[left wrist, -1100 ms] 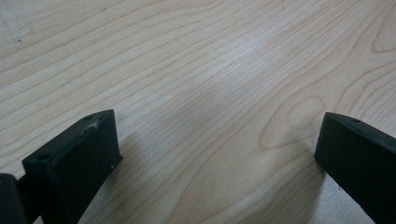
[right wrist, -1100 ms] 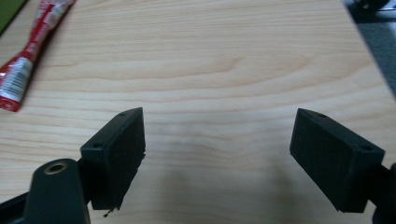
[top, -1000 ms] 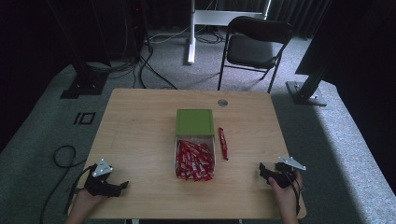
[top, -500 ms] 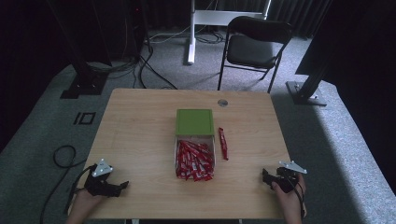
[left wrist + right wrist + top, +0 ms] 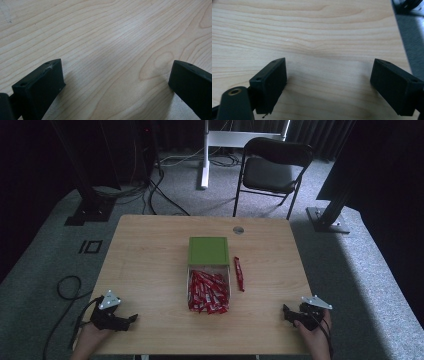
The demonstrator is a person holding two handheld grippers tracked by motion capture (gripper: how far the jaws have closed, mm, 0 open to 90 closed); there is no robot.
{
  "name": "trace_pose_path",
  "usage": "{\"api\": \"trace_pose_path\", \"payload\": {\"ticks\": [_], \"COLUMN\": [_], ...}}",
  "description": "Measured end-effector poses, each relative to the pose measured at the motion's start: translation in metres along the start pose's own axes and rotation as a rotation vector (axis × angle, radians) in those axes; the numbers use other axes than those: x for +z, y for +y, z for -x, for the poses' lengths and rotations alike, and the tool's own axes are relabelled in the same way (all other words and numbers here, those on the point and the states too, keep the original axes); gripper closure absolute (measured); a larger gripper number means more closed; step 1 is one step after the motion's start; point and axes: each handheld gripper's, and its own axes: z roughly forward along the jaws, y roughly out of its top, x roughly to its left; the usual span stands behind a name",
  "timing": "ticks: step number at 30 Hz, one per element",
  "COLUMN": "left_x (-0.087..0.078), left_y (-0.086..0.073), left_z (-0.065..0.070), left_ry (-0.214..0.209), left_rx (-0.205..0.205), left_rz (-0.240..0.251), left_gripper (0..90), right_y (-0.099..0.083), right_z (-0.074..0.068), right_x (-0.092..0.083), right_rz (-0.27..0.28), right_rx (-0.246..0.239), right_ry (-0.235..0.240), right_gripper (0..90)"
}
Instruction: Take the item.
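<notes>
High view, clear box point(image 5: 189, 281), red sachets point(image 5: 207, 291) inside

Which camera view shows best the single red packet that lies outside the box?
The high view: the single red packet lies whole on the table, just right of the clear box of packets. Both gripper views look at bare wood between open jaws, so they give nothing of it.

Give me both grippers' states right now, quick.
Left gripper: open, nothing between the jaws, bare table beneath.
Right gripper: open, jaws have just been opening wider, nothing between them.
</notes>
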Motion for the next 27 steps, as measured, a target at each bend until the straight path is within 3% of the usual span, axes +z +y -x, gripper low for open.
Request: {"api": "trace_pose_path", "payload": {"ticks": [9, 27], "left_x": [0.0000, 0.0000], "left_y": [0.0000, 0.0000], "left_z": [0.0000, 0.0000], "left_ry": [0.000, 0.000], "left_rx": [0.000, 0.000], "left_rz": [0.000, 0.000], "left_gripper": [0.8, 0.8], "right_y": [-0.0071, -0.0090], "right_z": [0.0028, 0.0028], "right_x": [-0.0073, -0.0091], "right_rz": [0.001, -0.001], "right_rx": [-0.036, -0.040], "right_ry": [0.043, 0.043], "right_gripper": [13.5, 13.2]}}
